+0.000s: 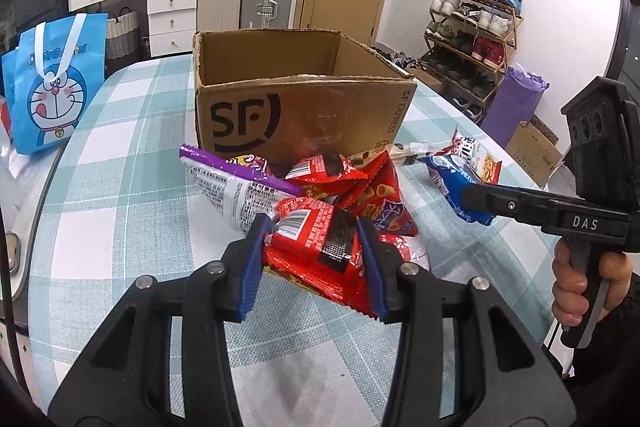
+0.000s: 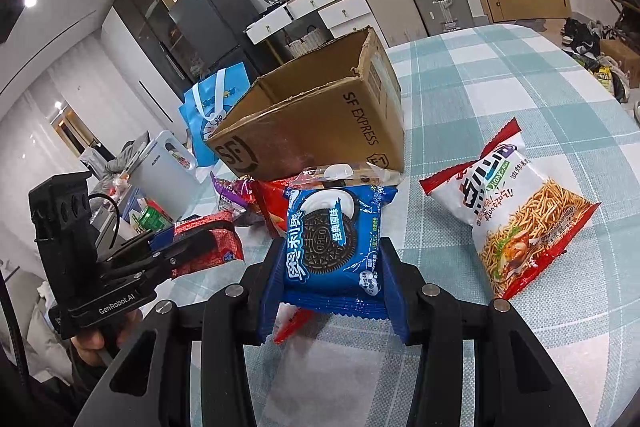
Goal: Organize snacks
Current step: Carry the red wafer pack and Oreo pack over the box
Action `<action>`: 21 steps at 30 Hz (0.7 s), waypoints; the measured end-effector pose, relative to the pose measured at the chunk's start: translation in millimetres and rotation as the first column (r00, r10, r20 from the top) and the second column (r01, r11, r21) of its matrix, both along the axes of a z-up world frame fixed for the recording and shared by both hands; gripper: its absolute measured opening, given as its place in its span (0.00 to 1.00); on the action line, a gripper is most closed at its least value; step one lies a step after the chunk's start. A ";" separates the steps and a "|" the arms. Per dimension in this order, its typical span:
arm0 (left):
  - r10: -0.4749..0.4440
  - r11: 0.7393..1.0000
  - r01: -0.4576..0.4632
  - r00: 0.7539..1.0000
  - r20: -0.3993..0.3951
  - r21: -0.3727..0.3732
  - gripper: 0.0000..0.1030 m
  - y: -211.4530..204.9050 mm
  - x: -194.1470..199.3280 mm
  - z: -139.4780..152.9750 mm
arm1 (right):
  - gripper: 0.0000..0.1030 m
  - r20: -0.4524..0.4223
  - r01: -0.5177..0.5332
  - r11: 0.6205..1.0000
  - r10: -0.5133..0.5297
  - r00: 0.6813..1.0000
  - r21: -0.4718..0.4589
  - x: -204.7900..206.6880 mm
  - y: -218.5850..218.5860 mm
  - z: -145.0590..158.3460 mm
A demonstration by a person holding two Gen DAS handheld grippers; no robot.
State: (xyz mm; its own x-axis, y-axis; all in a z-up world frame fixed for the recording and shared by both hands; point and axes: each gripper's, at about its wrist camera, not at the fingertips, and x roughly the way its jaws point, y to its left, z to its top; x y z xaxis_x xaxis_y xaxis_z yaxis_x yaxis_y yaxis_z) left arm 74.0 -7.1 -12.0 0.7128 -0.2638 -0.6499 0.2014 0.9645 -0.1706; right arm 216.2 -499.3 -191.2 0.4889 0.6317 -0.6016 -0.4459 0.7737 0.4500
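Note:
My left gripper (image 1: 314, 233) is shut on a red snack packet (image 1: 316, 251), lifted a little off the checked tablecloth. My right gripper (image 2: 330, 247) is shut on a blue Oreo packet (image 2: 334, 239). An open cardboard box (image 1: 304, 111) marked SF stands behind the snack pile; the box (image 2: 320, 131) also shows in the right wrist view. Red packets (image 1: 372, 195) and a purple-and-white packet (image 1: 236, 183) lie before it. A white-and-red noodle snack bag (image 2: 516, 215) rests to the right of the Oreo packet. In the right wrist view the left gripper (image 2: 176, 243) appears with the red packet (image 2: 212, 243).
A blue cartoon tote bag (image 1: 56, 83) stands at the table's left edge. A hand (image 1: 580, 283) holds the right gripper's handle at the right. Suitcases, drawers, a shoe rack (image 1: 472, 31) and a door lie beyond the round table (image 1: 120, 163).

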 end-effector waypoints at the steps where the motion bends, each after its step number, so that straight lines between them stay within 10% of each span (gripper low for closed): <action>1: 0.001 1.000 -0.001 1.000 0.000 -0.001 0.39 1.0 -0.4 -0.7 | 0.43 0.001 0.000 1.000 0.000 1.000 0.001 0.0 0.5 0.0; 21: 0.035 0.999 -0.035 0.998 0.058 -0.002 0.39 4.2 -7.8 24.3 | 0.43 0.100 0.009 0.998 -0.003 0.995 -0.061 -4.1 10.5 26.8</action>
State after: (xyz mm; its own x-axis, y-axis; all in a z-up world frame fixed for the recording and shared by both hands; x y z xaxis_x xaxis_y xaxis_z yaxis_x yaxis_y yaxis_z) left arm 66.2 -2.9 12.3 0.7578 -0.2385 -0.6073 0.1772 0.9710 -0.1603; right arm 212.0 -488.8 -164.4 0.5520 0.5922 -0.5870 -0.4816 0.8011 0.3554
